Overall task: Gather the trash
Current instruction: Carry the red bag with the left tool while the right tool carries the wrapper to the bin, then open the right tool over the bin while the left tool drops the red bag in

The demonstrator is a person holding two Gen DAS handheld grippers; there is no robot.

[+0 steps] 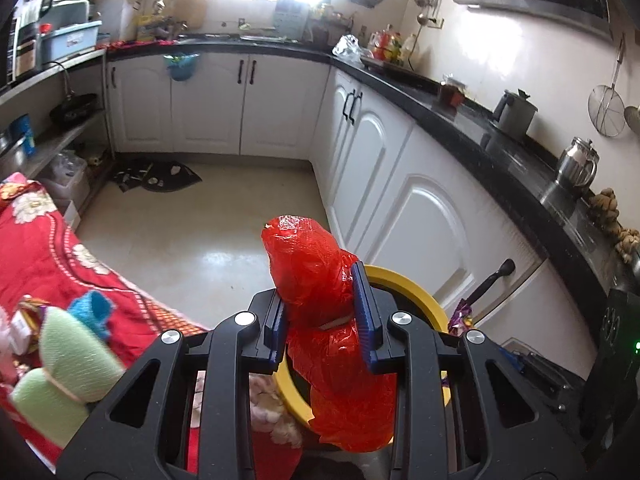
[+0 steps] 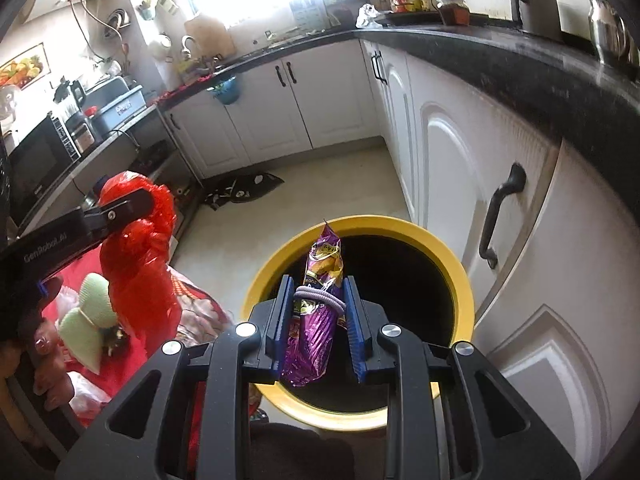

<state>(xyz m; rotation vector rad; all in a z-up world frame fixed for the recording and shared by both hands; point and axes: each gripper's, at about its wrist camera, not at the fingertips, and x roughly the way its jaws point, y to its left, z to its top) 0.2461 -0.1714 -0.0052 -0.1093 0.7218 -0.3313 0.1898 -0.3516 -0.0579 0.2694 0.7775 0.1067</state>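
Right wrist view: purple wrapper, rolled and banded, is pinched in the right claw, jaws nearly closed on it, hanging right over the bin mouth. Left claw is clamped narrow on a red bag; in its own view the bag's lower half overlaps the yellow rim, top half pokes up past the fingertips. Bin sits on the floor just beside the white cabinets, red cloth with clutter on the other side. Step in hand looks like the drop. Wrapper is centred, so opening that claw should be enough. Bag is bulkier and nearer the rim: I'd move it toward the middle of the opening before release, else it could catch the rim and tip out. Open fully; film may cling to the pads.
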